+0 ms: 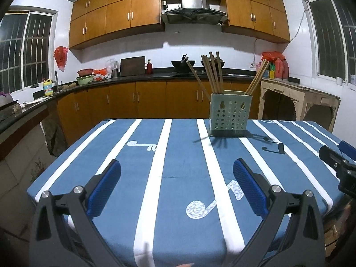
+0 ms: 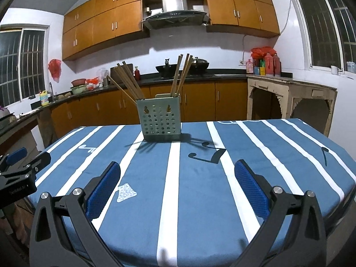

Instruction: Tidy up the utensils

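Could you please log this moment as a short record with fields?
setting: kitchen, table with blue striped tablecloth
holder: perforated green utensil holder, upright at the table's far side
contents: wooden chopsticks standing in two clusters
loose utensils on cloth: none visible
left gripper: open, holding nothing
right gripper: open, holding nothing

The tablecloth (image 1: 182,162) is blue with white stripes running lengthwise, scattered with music notes: some white, some speckled white, some black. The utensil holder (image 1: 230,116) is pale green, dotted with rows of round holes, on a dark base. The chopsticks (image 1: 214,73) in it are light brown wood. Both the left gripper (image 1: 176,173) and the right gripper (image 2: 178,173) have black frames, silver bolts and textured blue pads (image 2: 103,191). The cabinets (image 2: 106,24) are orange-brown with silver handles, the walls white. A red bag (image 1: 60,56) hangs by the window.
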`<move>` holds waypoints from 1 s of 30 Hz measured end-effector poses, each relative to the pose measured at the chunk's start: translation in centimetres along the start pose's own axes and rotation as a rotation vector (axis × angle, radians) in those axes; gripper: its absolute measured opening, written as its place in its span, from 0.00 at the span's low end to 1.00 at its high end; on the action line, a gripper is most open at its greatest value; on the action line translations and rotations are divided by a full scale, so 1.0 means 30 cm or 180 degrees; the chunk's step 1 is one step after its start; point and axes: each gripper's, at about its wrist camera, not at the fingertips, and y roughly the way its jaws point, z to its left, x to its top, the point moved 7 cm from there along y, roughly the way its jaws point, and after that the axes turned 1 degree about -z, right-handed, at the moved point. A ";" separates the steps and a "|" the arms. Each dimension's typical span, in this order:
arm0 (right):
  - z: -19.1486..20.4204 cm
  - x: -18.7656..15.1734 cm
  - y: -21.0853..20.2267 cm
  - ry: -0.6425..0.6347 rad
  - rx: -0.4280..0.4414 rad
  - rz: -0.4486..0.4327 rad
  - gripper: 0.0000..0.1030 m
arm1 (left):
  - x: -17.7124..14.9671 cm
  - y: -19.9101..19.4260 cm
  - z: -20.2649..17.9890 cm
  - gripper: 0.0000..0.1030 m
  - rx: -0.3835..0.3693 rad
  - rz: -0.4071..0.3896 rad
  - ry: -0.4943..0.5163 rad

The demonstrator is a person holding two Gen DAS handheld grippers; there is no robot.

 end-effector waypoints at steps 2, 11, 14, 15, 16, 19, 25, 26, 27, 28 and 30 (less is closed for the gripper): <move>-0.003 -0.006 -0.002 0.0007 -0.0011 -0.0011 0.98 | -0.006 0.000 0.000 0.96 0.0018 -0.0001 0.0003; -0.011 -0.019 -0.009 0.0011 -0.0097 -0.0060 0.98 | -0.043 0.006 -0.002 0.96 0.0031 0.0021 -0.0028; -0.011 -0.016 -0.015 -0.0032 -0.0139 -0.0108 0.98 | -0.052 0.007 -0.011 0.96 0.0019 0.0026 -0.0010; -0.010 -0.017 -0.016 -0.0041 -0.0144 -0.0117 0.98 | -0.053 0.007 -0.014 0.96 0.0015 0.0025 -0.0002; -0.009 -0.018 -0.017 -0.0055 -0.0146 -0.0120 0.98 | -0.053 0.006 -0.016 0.96 0.0014 0.0022 0.0002; -0.011 -0.021 -0.012 -0.0058 -0.0142 -0.0102 0.98 | -0.056 0.004 -0.020 0.96 0.0012 0.0020 0.0007; -0.010 -0.024 -0.010 -0.0060 -0.0156 -0.0088 0.98 | -0.058 0.005 -0.023 0.96 0.0013 0.0029 0.0005; -0.012 -0.026 -0.008 -0.0062 -0.0164 -0.0079 0.98 | -0.058 0.004 -0.023 0.96 0.0011 0.0029 0.0006; -0.011 -0.028 -0.008 -0.0064 -0.0177 -0.0073 0.98 | -0.060 0.004 -0.025 0.96 0.0011 0.0031 0.0006; -0.011 -0.032 -0.007 -0.0064 -0.0185 -0.0066 0.98 | -0.060 0.005 -0.025 0.96 0.0009 0.0032 0.0007; -0.010 -0.036 -0.005 -0.0065 -0.0187 -0.0051 0.98 | -0.059 0.006 -0.024 0.96 0.0010 0.0031 0.0006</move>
